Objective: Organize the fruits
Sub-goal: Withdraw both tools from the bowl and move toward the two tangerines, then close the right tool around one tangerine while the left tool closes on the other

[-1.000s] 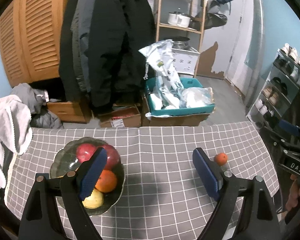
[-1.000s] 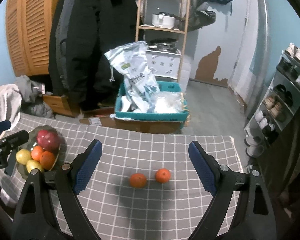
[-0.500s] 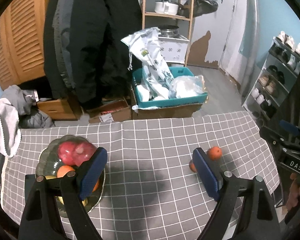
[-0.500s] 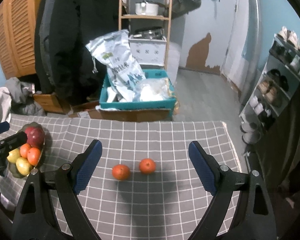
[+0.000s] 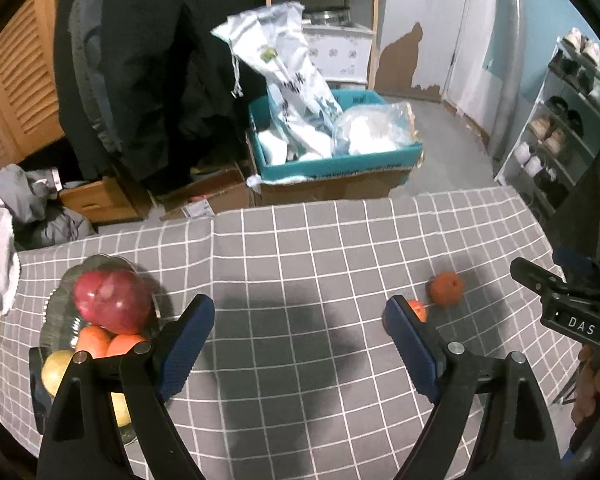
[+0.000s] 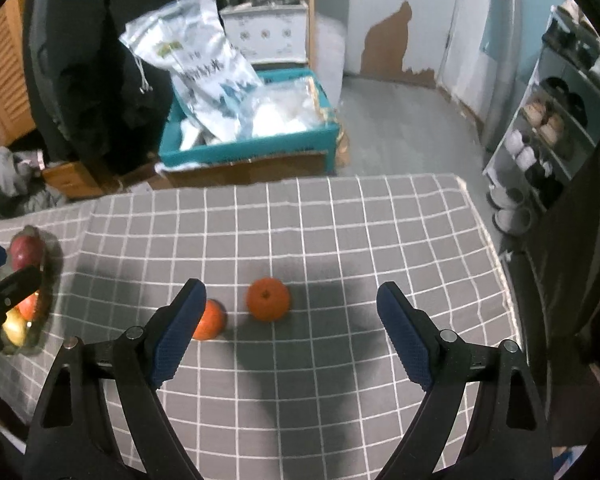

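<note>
Two oranges lie loose on the grey checked tablecloth (image 6: 340, 232). One orange (image 6: 268, 299) sits between the spread fingers of my right gripper (image 6: 288, 308), a little beyond the tips. The second orange (image 6: 210, 324) is half hidden behind the right gripper's left fingertip. In the left wrist view the same pair shows as one orange (image 5: 445, 289) to the right and another (image 5: 417, 309) behind the right fingertip. A glass bowl (image 5: 66, 292) at the left holds a red apple (image 5: 112, 300), oranges and yellow fruit. My left gripper (image 5: 298, 322) stands open over bare cloth between bowl and oranges.
Beyond the table's far edge stands a teal crate (image 5: 336, 160) with white bags on cardboard boxes. Dark coats (image 5: 148, 60) hang at the back left, a shoe rack (image 5: 560, 128) stands at the right. A hand (image 5: 596, 384) holds the right gripper's handle at the right edge.
Both grippers have come down and forward over the table. The left view has swung right, away from the bowl. The two oranges now lie larger and closer to the right gripper's fingertips.
</note>
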### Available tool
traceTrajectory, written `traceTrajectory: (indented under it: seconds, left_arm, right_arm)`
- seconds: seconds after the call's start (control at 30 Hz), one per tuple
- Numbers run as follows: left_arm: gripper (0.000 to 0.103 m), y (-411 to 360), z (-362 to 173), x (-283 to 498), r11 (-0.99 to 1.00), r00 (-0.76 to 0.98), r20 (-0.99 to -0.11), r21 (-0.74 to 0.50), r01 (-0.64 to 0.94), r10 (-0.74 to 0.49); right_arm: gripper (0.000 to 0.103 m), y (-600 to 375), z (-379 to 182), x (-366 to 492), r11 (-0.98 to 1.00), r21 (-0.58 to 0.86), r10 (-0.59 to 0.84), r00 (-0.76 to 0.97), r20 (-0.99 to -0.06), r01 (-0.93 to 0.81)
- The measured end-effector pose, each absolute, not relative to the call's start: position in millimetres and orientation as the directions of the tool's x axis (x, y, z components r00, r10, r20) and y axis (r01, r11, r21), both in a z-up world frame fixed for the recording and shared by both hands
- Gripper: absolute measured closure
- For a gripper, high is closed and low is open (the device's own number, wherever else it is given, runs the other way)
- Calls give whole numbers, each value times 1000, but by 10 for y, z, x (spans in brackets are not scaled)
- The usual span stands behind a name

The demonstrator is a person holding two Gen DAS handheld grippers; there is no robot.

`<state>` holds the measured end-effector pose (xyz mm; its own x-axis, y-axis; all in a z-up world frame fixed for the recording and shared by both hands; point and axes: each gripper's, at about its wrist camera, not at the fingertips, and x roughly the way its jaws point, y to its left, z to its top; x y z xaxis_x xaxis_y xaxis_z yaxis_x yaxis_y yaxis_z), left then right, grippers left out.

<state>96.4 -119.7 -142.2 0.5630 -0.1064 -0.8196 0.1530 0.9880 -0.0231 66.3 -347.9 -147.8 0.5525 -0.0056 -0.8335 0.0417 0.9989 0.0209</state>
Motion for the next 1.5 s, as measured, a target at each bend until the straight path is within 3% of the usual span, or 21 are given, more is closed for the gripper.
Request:
traceTrajectory:
  seconds: [0.8,0.97,1.13,1.5]
  left_arm:
    - [15,-1438,-2152,1370,984,462,-883,-1,177,-84]
    - [15,-1448,-2199,1379,983,450,-888,-9,185,-92]
    - [15,-1463,-2212,1371,982,441,-891,-30,188,-112]
    - [15,-1722,-2213,1354,968,425,-890,-65,243,-166]
  right_arm:
    - [25,-3410,-2430,1085,999,39,46,373,-927,-27]
    - [36,-3354,-2516,1127,998,43,57,359,-932,-46]
    - [59,-3298,-2618,1116,997,56,73,345,-936,-58]
    - [60,-3520,-2460,888,1000,20,22,387,-922,-8]
